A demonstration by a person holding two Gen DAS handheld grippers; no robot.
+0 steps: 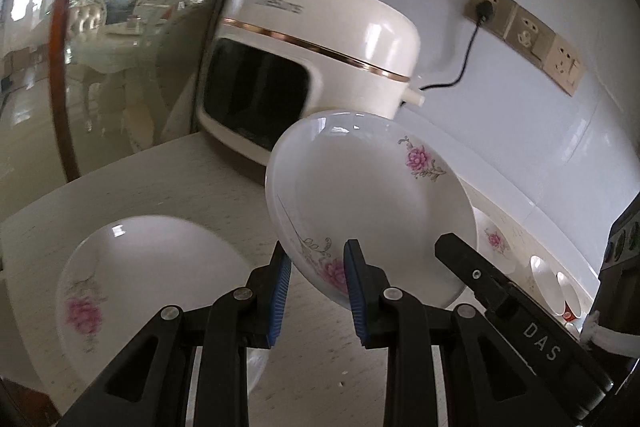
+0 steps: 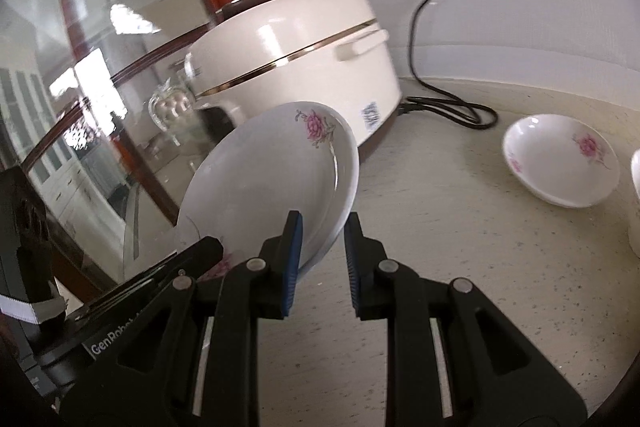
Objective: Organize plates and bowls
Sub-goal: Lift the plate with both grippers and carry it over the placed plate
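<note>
Plate [image 1: 368,195] gripped at opposite rims by left tool [image 1: 316,267] and right tool [image 2: 322,251], both clenched on it, held tilted above surface [image 2: 460,267], before rice cooker [image 1: 320,59]. Second plate [image 1: 152,291] flat on surface; small bowl [image 2: 560,163] well apart.

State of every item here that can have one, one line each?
Held flowered plate: lifted, tilted, gripped by both grippers.
Second flowered plate: flat on counter.
Small flowered bowl: upright, empty.
Rice cooker: lid closed.
Left gripper: shut on plate rim.
Right gripper: shut on plate rim.
</note>
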